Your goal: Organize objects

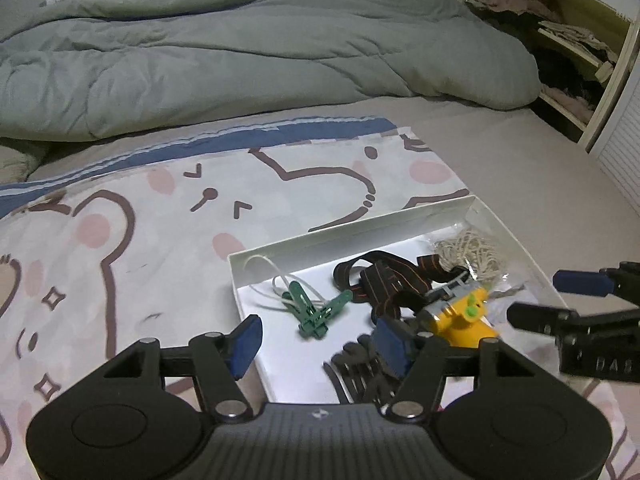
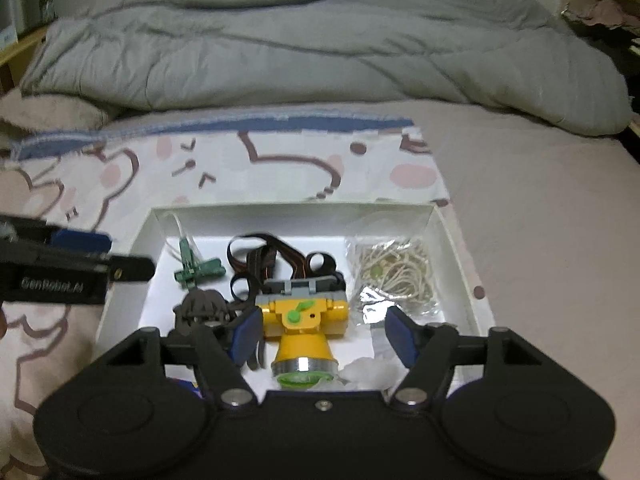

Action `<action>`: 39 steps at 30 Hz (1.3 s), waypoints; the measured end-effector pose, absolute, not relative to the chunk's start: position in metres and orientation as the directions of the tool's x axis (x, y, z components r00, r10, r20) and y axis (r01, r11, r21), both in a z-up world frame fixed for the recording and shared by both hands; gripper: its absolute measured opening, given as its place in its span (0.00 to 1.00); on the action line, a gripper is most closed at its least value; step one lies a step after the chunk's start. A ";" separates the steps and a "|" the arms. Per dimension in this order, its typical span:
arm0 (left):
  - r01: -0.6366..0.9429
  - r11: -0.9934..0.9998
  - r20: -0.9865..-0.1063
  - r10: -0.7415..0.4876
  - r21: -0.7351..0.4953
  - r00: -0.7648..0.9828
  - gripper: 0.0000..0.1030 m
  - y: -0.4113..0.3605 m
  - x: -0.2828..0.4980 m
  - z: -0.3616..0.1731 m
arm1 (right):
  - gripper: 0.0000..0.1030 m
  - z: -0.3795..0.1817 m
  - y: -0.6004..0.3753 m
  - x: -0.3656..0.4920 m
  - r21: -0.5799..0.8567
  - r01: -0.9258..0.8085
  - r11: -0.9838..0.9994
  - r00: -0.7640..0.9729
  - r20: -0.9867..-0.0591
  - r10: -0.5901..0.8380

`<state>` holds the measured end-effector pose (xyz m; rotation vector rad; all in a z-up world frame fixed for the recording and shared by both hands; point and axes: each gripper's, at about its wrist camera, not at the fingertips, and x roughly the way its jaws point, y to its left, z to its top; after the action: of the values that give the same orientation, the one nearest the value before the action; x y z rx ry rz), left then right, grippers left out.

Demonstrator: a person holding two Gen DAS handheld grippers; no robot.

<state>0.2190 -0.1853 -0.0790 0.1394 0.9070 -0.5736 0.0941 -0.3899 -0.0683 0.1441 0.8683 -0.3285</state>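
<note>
Headlamp (image 2: 303, 322), one of it, lies in the white shallow box (image 2: 452, 236) near the box's middle, yellow body with a grey bracket behind it; its long axis runs from the far wall toward the right wrist camera, and the silver-rimmed green lens points at that camera. One black strap with orange stitching (image 2: 272, 258) loops off the lamp's back toward the far wall. Beside it to the left, two green clothes pegs (image 2: 196, 268) lie crossed on each other, with a thin white cord (image 1: 276, 276) trailing from them to the box's far left corner. One clear bag of pale rubber bands (image 2: 394, 272) sits in the far right part of the box, and one dark glove (image 2: 202, 308) lies at the near left, partly hidden behind the right tool's blue pad. One wad of white tissue-like stuff (image 2: 370, 372) lies just right of the lens. The box rests on a bear-print cloth (image 1: 120, 240) spread over the bed, with one grey-green duvet (image 1: 240, 60) heaped behind. Two grippers are in view. The left gripper (image 1: 320, 344) hangs over the box's near left edge, jaws about half apart and holding nothing. The right gripper (image 2: 322, 334) hangs above the headlamp, its blue pads standing on either side of the lamp body but clear of it, gripping nothing.
</note>
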 end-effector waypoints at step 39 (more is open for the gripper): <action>0.490 0.871 -0.686 -0.376 -0.033 0.623 0.97 -0.096 0.065 0.013 | 1.00 0.016 -0.296 -0.036 -0.056 0.446 0.893 0.704 -0.594 -0.389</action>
<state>0.0651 -0.0956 0.0128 0.1635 0.7482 -0.5000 -0.0362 -0.2963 0.0164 0.0943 0.6380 -0.4653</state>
